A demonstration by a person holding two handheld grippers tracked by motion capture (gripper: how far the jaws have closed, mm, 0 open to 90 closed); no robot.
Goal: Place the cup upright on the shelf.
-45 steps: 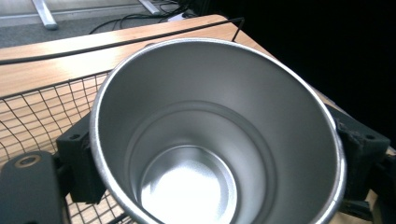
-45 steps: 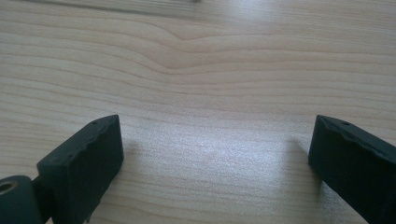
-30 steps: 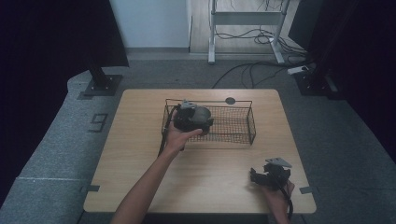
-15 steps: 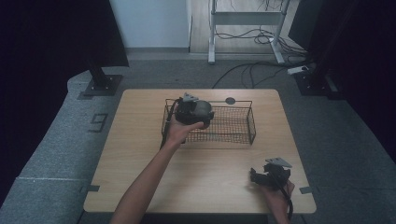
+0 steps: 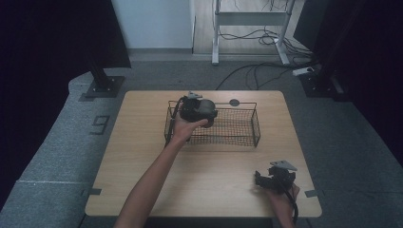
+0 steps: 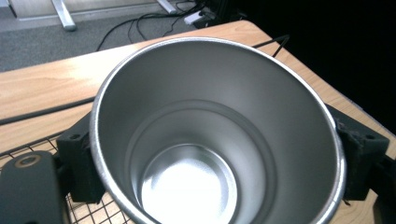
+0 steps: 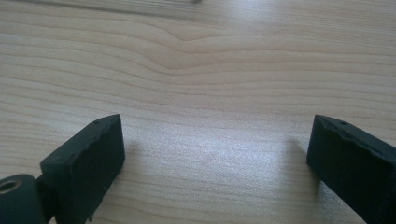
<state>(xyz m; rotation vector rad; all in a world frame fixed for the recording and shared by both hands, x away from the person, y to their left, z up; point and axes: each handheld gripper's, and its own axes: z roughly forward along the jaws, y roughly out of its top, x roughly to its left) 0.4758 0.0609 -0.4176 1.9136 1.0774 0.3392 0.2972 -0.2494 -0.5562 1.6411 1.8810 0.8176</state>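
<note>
Two grippers work here: the left gripper (image 5: 205, 113), just above centre in the high view, clamps a steel cup (image 6: 217, 135) by its sides, mouth toward its camera, probably to set it inside the wire basket (image 5: 242, 140) beneath. Basket rims hem the cup closely at left; open mesh lies rightward. Lower right, the right gripper (image 5: 264, 179) rests wide and empty on the bare table (image 5: 142, 180).

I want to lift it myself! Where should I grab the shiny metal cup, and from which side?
Grip the shiny round metal cup across its outer wall near the rim, from its two opposite sides, as the left gripper's black fingers do: the wall is round, smooth and handle-free.
</note>
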